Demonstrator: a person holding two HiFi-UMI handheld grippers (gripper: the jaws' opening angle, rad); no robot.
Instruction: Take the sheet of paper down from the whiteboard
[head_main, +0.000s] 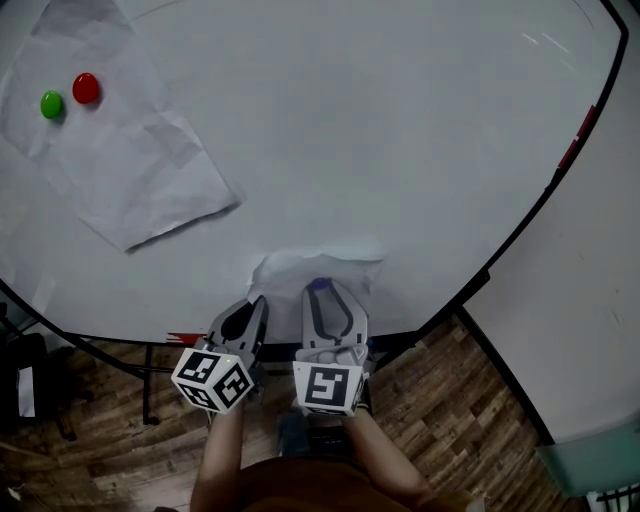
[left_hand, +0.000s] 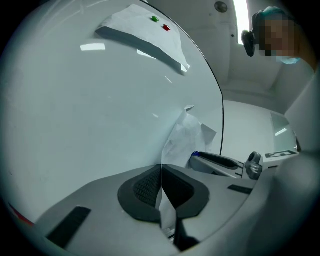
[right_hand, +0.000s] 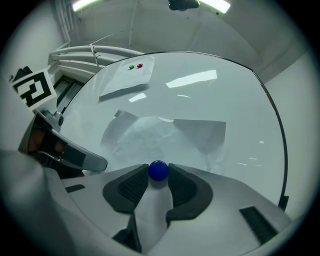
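The whiteboard (head_main: 380, 130) carries two sheets. The sheet of paper (head_main: 290, 268) hangs crumpled at the board's lower edge, near the middle of that edge. The second sheet (head_main: 140, 170) lies flat toward the upper left corner, under a green magnet (head_main: 51, 104) and a red magnet (head_main: 86, 88) set side by side. The head view shows both grippers side by side at the lower edge, on the crumpled sheet, but not the jaw contact. The left gripper view supplies it. The left gripper (left_hand: 161, 175) is clenched, jaws together, with an edge of the sheet of paper pinched between the pads. That view also shows the sheet bulging away from the board. The right gripper view shows the right gripper (right_hand: 159, 172) grasping a blue magnet (right_hand: 159, 170) at its jaw tips, with a pad against each side. The magnet sits on the sheet's lower part. In the head view it appears only as a bluish spot.
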